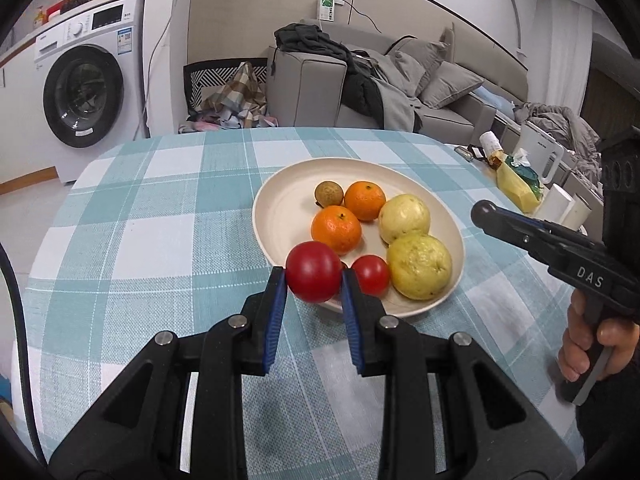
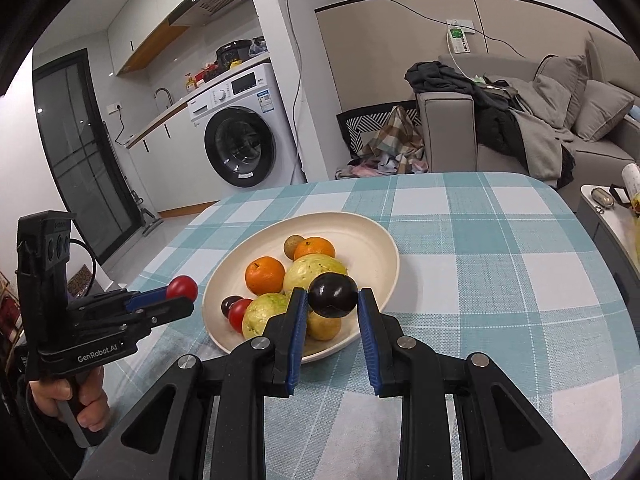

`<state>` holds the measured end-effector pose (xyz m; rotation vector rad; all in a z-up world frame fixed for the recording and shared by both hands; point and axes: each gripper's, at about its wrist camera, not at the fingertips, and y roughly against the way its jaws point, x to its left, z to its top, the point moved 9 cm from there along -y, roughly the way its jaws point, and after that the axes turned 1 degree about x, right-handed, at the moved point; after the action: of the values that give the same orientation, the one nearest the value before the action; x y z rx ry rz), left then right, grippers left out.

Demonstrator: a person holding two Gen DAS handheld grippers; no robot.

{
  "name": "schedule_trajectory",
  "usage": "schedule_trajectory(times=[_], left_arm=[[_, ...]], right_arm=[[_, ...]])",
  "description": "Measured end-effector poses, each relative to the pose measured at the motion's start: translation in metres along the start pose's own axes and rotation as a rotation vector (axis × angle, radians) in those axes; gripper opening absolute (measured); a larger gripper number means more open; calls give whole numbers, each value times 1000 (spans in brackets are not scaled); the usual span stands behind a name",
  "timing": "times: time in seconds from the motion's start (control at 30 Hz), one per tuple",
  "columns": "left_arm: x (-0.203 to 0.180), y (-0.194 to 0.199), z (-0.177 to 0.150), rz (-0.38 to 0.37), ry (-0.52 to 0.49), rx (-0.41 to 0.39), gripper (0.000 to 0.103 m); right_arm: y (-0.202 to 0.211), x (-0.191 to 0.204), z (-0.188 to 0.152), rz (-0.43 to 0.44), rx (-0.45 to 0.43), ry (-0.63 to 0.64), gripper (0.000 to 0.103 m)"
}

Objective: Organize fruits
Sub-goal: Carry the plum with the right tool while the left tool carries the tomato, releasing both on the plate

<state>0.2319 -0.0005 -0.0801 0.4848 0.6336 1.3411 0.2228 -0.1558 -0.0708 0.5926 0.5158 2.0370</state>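
Note:
A cream plate (image 1: 280, 184) on the checked tablecloth holds two oranges (image 1: 336, 229), two yellow-green guavas (image 1: 419, 266), a small brown fruit (image 1: 329, 194) and a small red tomato (image 1: 370, 275). My left gripper (image 1: 313, 276) is shut on a larger red tomato (image 1: 314, 271), held by the plate's near rim; the right wrist view shows this tomato (image 2: 182, 287) left of the plate (image 2: 372, 240). My right gripper (image 2: 333, 296) is shut on a dark plum (image 2: 333, 295) above the plate's near side. Another dark fruit (image 2: 229, 305) lies in the plate.
The table's far edge (image 1: 280, 130) faces a grey sofa (image 1: 308, 88) and a washing machine (image 1: 86, 96). A low side table to the right carries a white kettle (image 1: 540, 156), a yellow bag (image 1: 516, 188) and a bottle (image 1: 492, 146). A hand (image 1: 588, 344) holds the right gripper's handle.

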Motion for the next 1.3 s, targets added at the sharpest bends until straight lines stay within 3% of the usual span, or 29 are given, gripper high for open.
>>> schedule_trajectory(times=[0.3,0.83,0.9,1.0,1.17,1.3], left_arm=[[-3,-15,10,40,-20,-11,25],[-6,-39,9,38,-26,29,25],[-6,-39,9,38,-26,28,25],[-6,-39,9,39,-27,29,25],[-7,-36,6,51,-46,28,26],[-3,-31,6,80,-34,11,43]], right_arm=[[-5,-5,-1,-13,8,-13,26],[-19,-7,-9,-26,67,-12,27],[-19,-7,-9,-34,72,-10,37],[-17,-8,-8,-43,60,-9,44],[-15,-11,-8,-65,54,-2,48],[-15,-11,-8,-77,54,8,56]])
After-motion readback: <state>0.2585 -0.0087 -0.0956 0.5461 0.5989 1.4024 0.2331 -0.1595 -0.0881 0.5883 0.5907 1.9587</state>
